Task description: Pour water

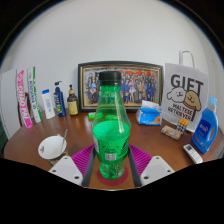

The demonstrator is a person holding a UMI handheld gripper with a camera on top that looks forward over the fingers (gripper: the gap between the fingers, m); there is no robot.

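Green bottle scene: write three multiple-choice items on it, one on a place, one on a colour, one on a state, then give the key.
1. Where does the green bottle stand?
A. Between the fingers
B. Behind the photo frame
C. Inside the gift bag

2. What colour is the bottle's cap?
A. White
B. Black
C. Red

3. What state is the bottle in?
A. Lying on its side
B. Upright, cap off
C. Upright, cap on

Key:
1 A: the bottle rises between the two pads, in front of the photo frame and to one side of the gift bag.
2 B: the cap is dark against the green body.
3 C: the bottle stands straight on the table with its cap in place.
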